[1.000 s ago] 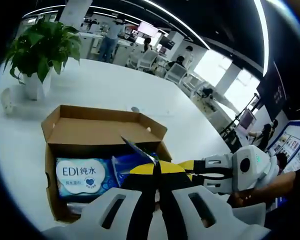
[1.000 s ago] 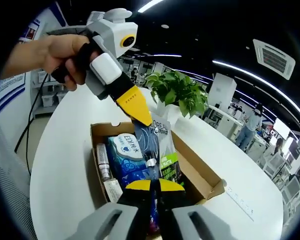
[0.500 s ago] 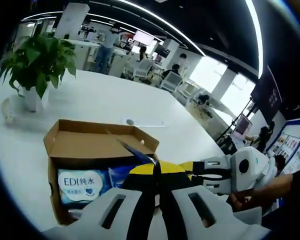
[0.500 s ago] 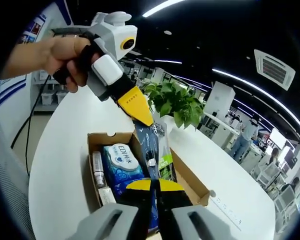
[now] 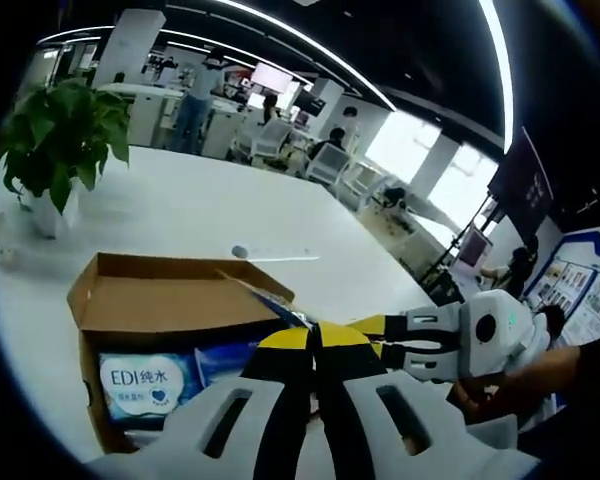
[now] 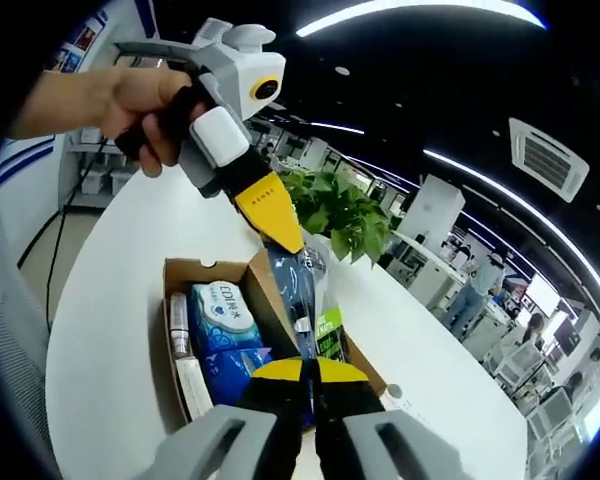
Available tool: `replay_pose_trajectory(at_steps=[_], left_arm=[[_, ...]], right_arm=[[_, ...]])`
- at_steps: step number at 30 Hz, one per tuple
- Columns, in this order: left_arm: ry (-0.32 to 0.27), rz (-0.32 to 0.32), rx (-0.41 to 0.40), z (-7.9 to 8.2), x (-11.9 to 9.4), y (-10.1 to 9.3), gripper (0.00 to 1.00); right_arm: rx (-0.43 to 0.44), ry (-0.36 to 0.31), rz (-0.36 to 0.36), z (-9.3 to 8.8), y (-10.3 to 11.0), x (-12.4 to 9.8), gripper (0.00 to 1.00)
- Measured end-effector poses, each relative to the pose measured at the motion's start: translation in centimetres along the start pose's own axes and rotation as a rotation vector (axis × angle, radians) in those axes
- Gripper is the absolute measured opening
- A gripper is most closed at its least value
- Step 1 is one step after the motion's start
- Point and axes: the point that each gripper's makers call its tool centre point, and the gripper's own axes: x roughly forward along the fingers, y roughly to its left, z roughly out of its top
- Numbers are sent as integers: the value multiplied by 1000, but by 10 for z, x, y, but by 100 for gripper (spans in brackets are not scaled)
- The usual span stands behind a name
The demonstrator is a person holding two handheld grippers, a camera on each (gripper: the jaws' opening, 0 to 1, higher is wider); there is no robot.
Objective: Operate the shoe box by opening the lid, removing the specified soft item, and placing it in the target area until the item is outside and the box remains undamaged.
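Observation:
An open cardboard shoe box (image 6: 172, 275) (image 5: 170, 300) lies on the white table with its lid flap folded back. A dark blue soft packet (image 6: 298, 295) with a green label hangs above the box, stretched between both grippers. My left gripper (image 6: 286, 240) (image 5: 315, 330), held by a hand, is shut on the packet's upper edge (image 5: 280, 308). At the packet's lower end my right gripper (image 6: 310, 366) is shut on it, and its yellow tips (image 5: 368, 327) come in from the right. A blue EDI wipes pack (image 6: 220, 310) (image 5: 145, 382) stays in the box.
A potted green plant (image 5: 55, 135) (image 6: 345, 215) stands on the table beyond the box. Small tubes (image 6: 177, 312) lie along the box's wall. A thin pen-like object (image 5: 275, 256) rests on the table behind the box. Office desks, chairs and people fill the background.
Both grippers have risen together with the blue packet, which now hangs higher and mostly above the box. The box has stayed on the table.

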Motion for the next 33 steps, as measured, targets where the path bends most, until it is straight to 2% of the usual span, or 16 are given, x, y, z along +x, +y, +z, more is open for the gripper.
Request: replay_pose_trajectory(at_steps=[16,33], left_arm=[[84,-42,27,-25,35,-26,0],[165,-81,22,-54,68,-42,0]], right_arm=[[28,54,-28,-42,-5,-23,0],[58,107,-48,-87,-5,-43,0]])
